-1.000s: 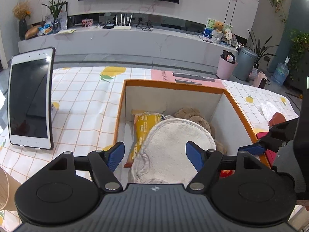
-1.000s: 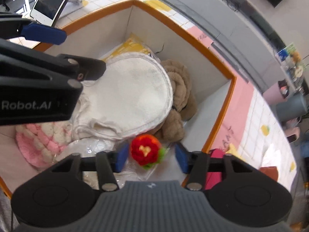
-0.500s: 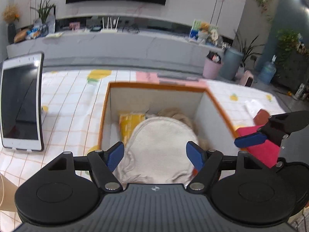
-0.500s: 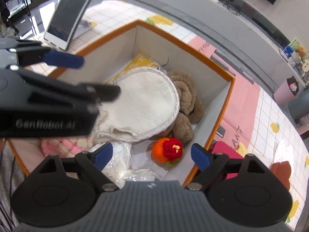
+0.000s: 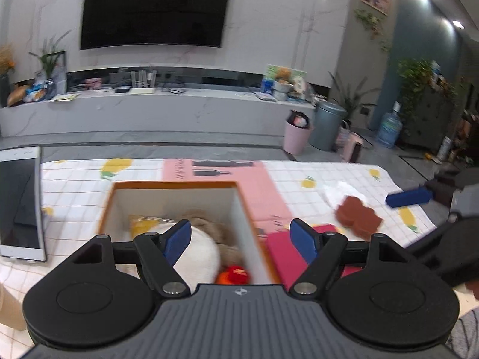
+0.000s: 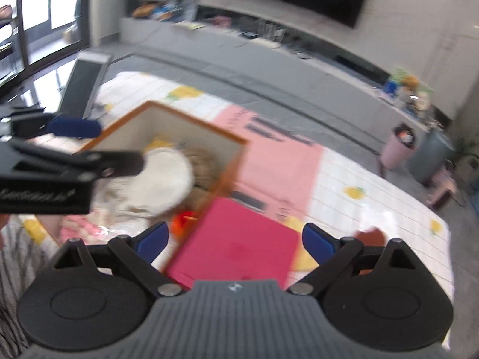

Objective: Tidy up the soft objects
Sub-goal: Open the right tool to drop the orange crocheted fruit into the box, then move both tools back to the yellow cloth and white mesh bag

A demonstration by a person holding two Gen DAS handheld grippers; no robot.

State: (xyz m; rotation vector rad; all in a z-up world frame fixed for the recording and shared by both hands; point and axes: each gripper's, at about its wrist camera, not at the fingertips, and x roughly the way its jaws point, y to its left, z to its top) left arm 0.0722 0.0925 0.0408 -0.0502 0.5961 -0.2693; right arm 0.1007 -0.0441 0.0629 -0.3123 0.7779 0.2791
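Crochet flower: a red-and-orange crochet flower (image 5: 234, 273) lies inside the box at its near right corner, below and between the left gripper's fingers in that view; in the right wrist view it shows as an orange-red blur (image 6: 182, 220) just left of the right gripper's left finger, apart from it.
Box: an orange-rimmed cardboard box (image 5: 170, 184) with white inner walls stands on the table, open at the top.
Box contents: a round cream cloth pad (image 5: 199, 257) lies over a brown plush toy (image 5: 206, 224); a yellow packet (image 5: 142, 224) sits at the far left; something pink and knitted (image 6: 80, 227) and crinkled clear plastic lie at the near side, blurred.
Right gripper (image 6: 235, 240): jaws have just been opening and stand wide apart, nothing between the pads; it hangs over a magenta flat pad (image 6: 239, 245) beside the box.
Left gripper (image 5: 241, 240): released, jaws wide, empty, above the box's right wall.
Table: a white checked tablecloth with yellow fruit prints (image 5: 74, 185) and a pink sheet (image 5: 263, 185) under the box.
Around: a tablet (image 5: 19, 200) stands left of the box; a brown leaf-shaped piece (image 5: 357, 217) and white tissue (image 5: 338, 193) lie to the right, well apart from the box.
In the way: the box's right wall stands between the flower and the magenta pad.
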